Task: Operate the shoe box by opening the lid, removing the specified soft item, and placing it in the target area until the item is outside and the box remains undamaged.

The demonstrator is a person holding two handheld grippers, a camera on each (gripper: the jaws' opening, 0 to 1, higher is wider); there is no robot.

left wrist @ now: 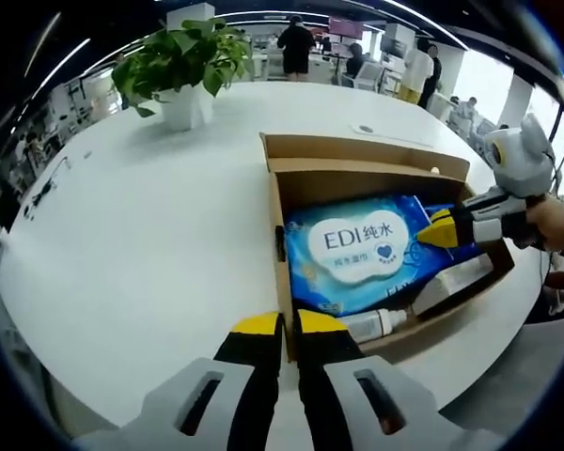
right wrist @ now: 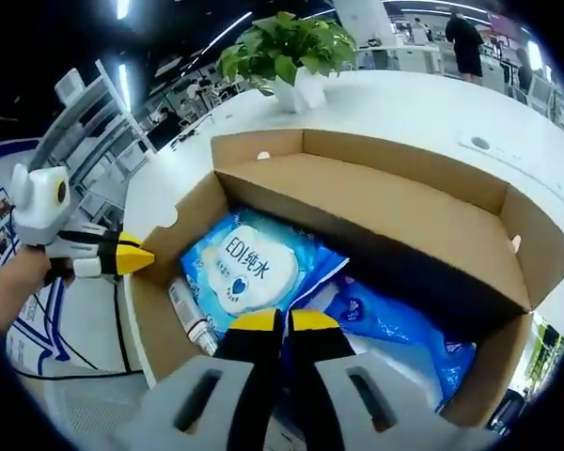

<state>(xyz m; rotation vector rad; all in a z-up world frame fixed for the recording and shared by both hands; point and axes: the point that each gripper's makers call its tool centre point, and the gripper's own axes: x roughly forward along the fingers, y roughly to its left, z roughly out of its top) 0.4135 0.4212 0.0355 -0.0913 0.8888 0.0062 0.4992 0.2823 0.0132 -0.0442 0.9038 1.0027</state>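
An open brown cardboard shoe box [left wrist: 357,150] [right wrist: 376,202] sits on a white round table [left wrist: 150,216], its lid flap standing up on the far side. Inside lies a soft blue wet-wipes pack [left wrist: 357,249] [right wrist: 240,268] with a white label, flat on another blue pack [right wrist: 395,324]. My left gripper [left wrist: 289,324] [right wrist: 148,256] is shut, its yellow tips right at the box's side wall from outside. My right gripper [right wrist: 284,321] [left wrist: 421,235] is shut too, its tips low inside the box at the edge of the wipes pack.
A small clear bottle [left wrist: 376,324] [right wrist: 188,315] and a white tube [left wrist: 461,277] lie along the box's near wall. A potted plant [left wrist: 183,66] [right wrist: 291,47] stands further back on the table. People stand in the office behind. The table edge curves close on the near side.
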